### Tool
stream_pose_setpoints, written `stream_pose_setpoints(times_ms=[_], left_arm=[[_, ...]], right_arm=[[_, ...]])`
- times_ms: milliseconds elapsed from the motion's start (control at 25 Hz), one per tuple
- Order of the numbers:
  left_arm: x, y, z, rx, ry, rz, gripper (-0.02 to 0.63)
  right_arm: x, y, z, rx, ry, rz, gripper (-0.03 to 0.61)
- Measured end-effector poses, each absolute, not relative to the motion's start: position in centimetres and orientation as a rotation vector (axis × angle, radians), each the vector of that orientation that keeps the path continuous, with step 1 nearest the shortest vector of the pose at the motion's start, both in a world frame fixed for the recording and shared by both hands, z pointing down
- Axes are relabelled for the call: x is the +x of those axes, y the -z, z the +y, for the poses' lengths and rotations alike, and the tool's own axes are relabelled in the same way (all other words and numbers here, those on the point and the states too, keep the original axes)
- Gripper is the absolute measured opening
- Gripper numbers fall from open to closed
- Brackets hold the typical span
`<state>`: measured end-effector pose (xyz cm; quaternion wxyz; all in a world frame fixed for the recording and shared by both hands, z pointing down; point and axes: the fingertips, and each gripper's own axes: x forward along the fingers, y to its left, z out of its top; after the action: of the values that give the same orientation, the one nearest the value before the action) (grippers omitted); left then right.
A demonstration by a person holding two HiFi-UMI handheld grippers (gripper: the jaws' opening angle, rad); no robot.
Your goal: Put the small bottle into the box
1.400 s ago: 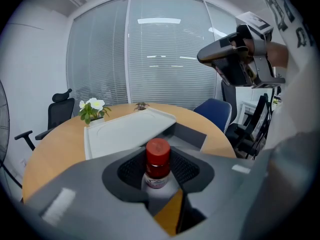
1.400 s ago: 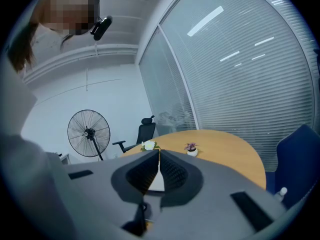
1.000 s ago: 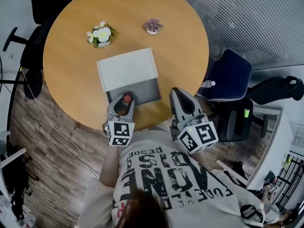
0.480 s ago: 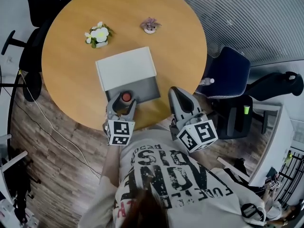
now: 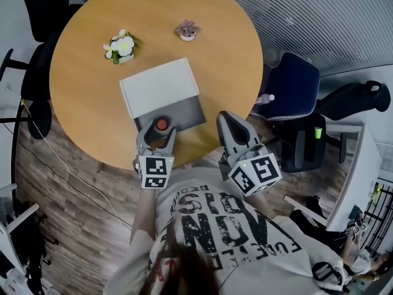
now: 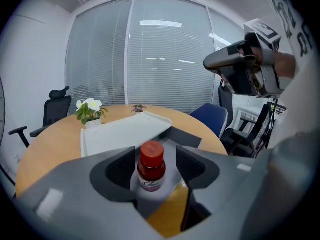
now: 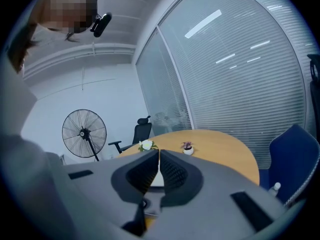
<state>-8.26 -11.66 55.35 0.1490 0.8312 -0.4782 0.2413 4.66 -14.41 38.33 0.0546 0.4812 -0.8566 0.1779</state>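
Note:
The small bottle (image 5: 162,124), dark with a red cap, stands upright in the grey box (image 5: 186,112) at its near edge. The box's white lid (image 5: 158,86) lies open behind it. My left gripper (image 5: 159,132) straddles the bottle (image 6: 151,167); its jaws have just been opening, and a gap shows on each side between the pads (image 6: 121,168) and the bottle. My right gripper (image 5: 228,118) hovers shut over the table edge to the right of the box, with nothing in it (image 7: 159,170).
The box sits on a round wooden table (image 5: 80,109). A pot of white flowers (image 5: 120,45) and a small purple plant (image 5: 186,31) stand at the far side. A blue chair (image 5: 293,96) is at the right, black chairs at the left.
My left gripper's jaws have spread apart and let go of the bottle, which stays standing in the box. Neither gripper has shifted place.

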Motion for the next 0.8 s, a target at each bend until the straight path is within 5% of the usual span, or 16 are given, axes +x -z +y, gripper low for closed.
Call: stream_pose_setpoints(times_ms=[800], left_arm=[[-9.3, -50.7, -11.9, 2.486, -0.584, -1.414, 0.204]], right_arm=[[2.9, -38.3, -12.2, 1.469, -0.547, -2.596, 0.015]])
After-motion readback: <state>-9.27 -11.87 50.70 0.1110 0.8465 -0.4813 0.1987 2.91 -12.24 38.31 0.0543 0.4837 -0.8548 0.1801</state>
